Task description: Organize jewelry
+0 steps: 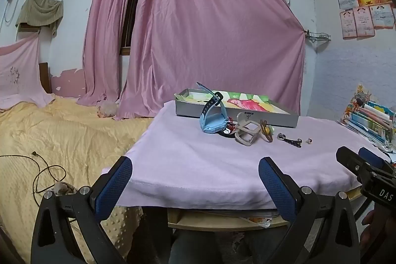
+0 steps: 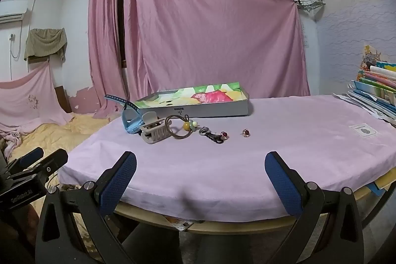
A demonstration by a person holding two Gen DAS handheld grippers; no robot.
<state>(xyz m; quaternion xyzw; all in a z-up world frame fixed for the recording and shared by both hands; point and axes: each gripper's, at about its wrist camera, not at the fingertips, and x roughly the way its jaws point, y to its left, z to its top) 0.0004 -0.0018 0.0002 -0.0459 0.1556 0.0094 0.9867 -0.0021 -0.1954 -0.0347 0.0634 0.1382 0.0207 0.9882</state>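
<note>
Jewelry [image 2: 178, 130] lies clustered on soft, perhaps fleecy pink cloth [image 2: 272, 140].

The right claw [image 2: 200, 180] hangs spread wide over the near edge of the pink-covered surface [image 2: 284, 140], holding nothing. Farther back lie a blue watch [image 2: 131, 121], a beige hair clip [image 2: 156, 131], a beaded hair tie [image 2: 183, 126], a keyring [image 2: 212, 135] and a red-stoned ring [image 2: 245, 132], before a shallow grey box [image 2: 198, 103]. The left claw [image 2: 42, 160] shows at left.

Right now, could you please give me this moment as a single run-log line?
stage: not started | left tongs: open, empty | right tongs: open, empty | jewelry: blue watch, hair claw, ring on cloth | tray: behind them
</note>
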